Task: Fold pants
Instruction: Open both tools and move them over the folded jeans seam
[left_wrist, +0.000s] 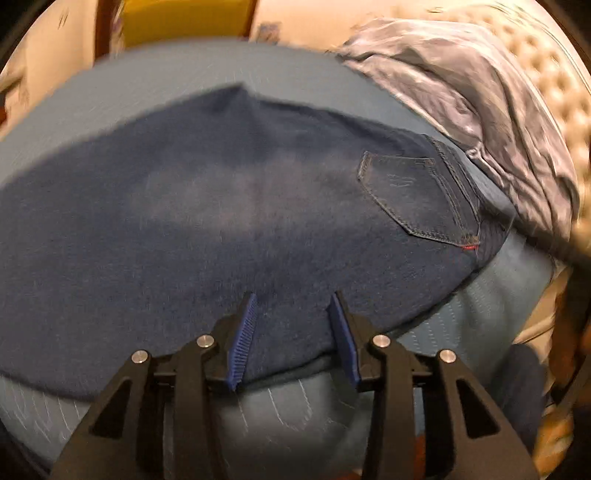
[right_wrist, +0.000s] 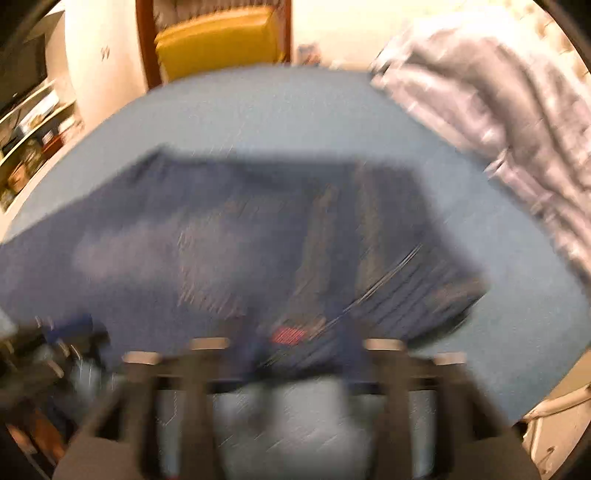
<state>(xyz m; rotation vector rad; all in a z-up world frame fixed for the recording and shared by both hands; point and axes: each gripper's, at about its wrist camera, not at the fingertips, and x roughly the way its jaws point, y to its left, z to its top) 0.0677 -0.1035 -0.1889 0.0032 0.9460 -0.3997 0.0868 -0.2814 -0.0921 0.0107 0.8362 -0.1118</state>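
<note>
Jeans (left_wrist: 229, 206) and grey garment (left_wrist: 472, 92) on blue quilted bed (left_wrist: 177, 70)

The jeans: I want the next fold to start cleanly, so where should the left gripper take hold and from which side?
Probably the near edge of the jeans, approached low from the near side. That edge bulges in a rounded fold off the blue cover, right between the open fingers of the left gripper, giving the pads something to pinch, whereas the middle lies flat.
</note>
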